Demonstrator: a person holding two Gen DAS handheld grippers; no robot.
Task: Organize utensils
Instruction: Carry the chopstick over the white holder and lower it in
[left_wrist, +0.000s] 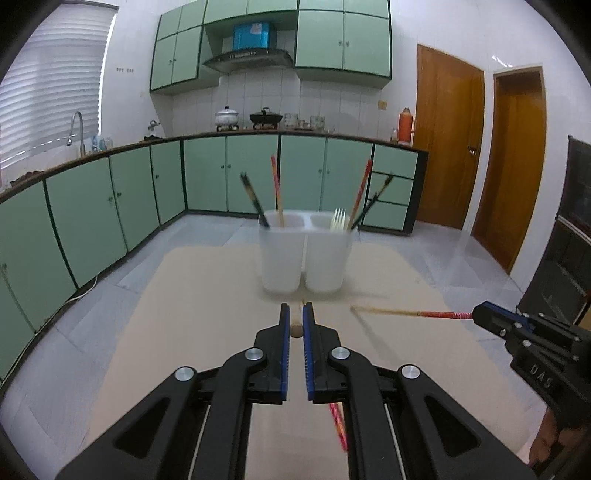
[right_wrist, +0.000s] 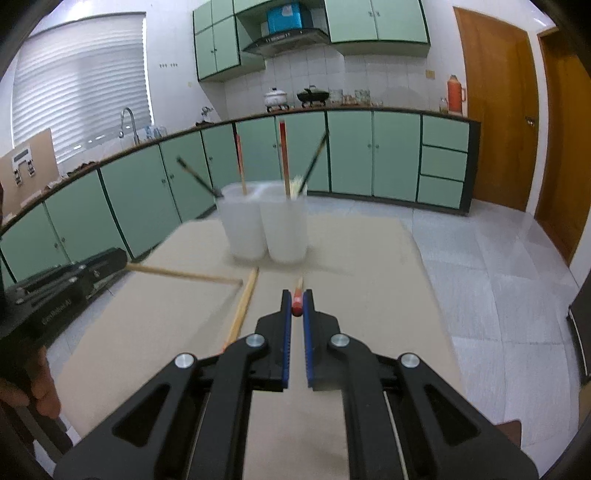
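Evidently each hand is carrying 1 chopstick toward the holder, which explains why both tools hang above the table pointing forward and slightly down. At lower centre of the left wrist view, the left gripper (left_wrist: 296, 314) is clenched on a plain wooden chopstick (left_wrist: 295, 329), gripped near its blunt end so the long shaft leads the way toward the cups. At the right edge of that view, the right gripper (left_wrist: 480, 314) is clamped on a red-handled chopstick (left_wrist: 413, 313), likewise held by its thick end with the pale tip pointing to the left. The white 2-cup utensil holder (left_wrist: 304, 254) stands upright at mid-frame on the beige table (left_wrist: 166, 332), already carrying several chopsticks and a pale fork (left_wrist: 339, 218), so it is probably the destination. Another red chopstick (left_wrist: 339, 424) lies on the table low in the frame, partly hidden by the left tool, apparently awaiting a later pick.
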